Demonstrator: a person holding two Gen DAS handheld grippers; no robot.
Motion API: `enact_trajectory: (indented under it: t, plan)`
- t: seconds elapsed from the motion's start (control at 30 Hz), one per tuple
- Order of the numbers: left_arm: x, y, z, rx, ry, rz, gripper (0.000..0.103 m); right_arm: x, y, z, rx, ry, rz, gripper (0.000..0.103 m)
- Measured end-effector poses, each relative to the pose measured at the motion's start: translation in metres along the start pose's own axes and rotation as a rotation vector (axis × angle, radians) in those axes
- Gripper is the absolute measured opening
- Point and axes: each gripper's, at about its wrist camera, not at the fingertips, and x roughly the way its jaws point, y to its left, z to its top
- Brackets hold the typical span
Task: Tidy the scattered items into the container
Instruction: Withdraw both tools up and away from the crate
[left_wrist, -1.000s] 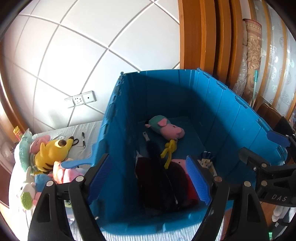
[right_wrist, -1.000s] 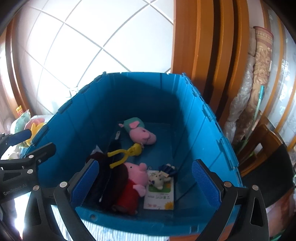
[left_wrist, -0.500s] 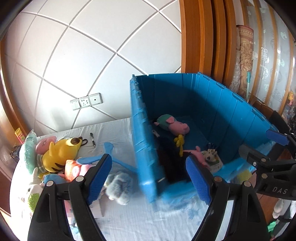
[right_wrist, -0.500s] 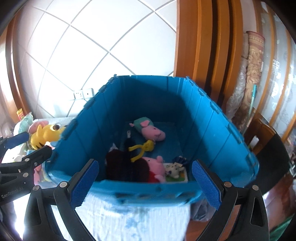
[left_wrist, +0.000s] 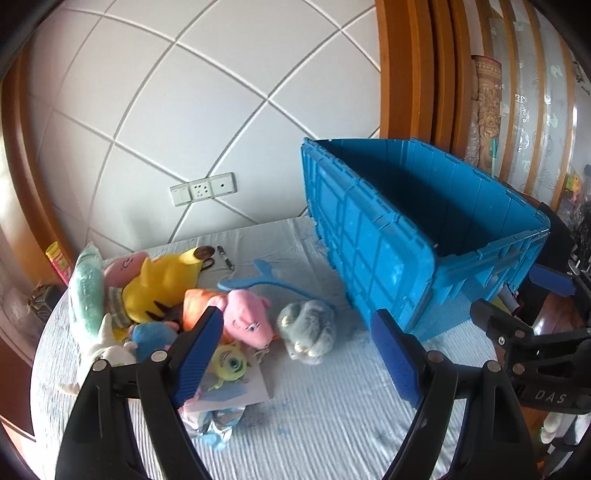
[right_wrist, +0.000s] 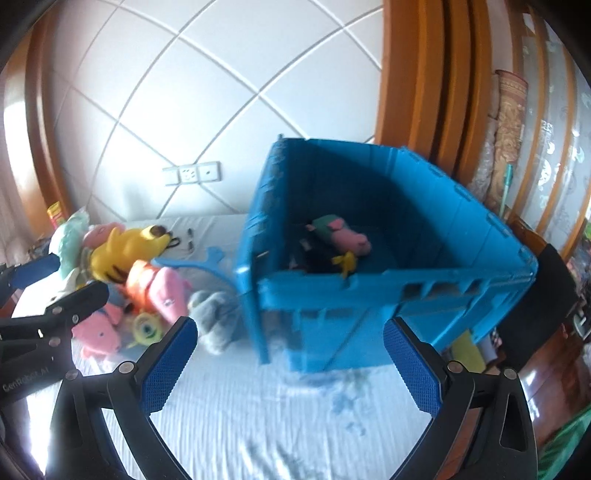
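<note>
Blue container (left_wrist: 373, 258) on tabletop (left_wrist: 332, 413), right side; pink plush (right_wrist: 347, 238) inside. Scattered plush pile (left_wrist: 159, 306) left, grey plush (left_wrist: 306, 328) nearest the container. Left hand-held gripper (left_wrist: 295, 354) and right hand-held gripper (right_wrist: 291, 362) both released, grasping nothing.

I see a white tiled wall (left_wrist: 155, 122) with pale grout lines running diagonally. A triple wall socket plate (left_wrist: 202, 189) sits low on it. To the right stands an orange-brown wooden frame (left_wrist: 410, 70) beside frosted patterned glass (left_wrist: 535, 110). A light blue ribbed cloth (left_wrist: 325, 406) covers the work surface. Daylight enters from the right.
</note>
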Motion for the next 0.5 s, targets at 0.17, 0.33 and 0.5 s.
enact_trajectory:
  t: [0.17, 0.33, 0.5]
  plan:
    - [-0.013, 0.026, -0.015, -0.037, 0.000, 0.053, 0.082, -0.007, 0.028, -0.008, -0.034, -0.009, 0.030, 0.102]
    - [-0.020, 0.047, -0.027, -0.072, 0.026, 0.128, 0.082, -0.010, 0.041, -0.009, -0.039, -0.017, 0.088, 0.102]
    - [-0.029, 0.066, -0.037, -0.111, 0.038, 0.161, 0.082, -0.016, 0.056, -0.012, -0.078, -0.009, 0.109, 0.102]
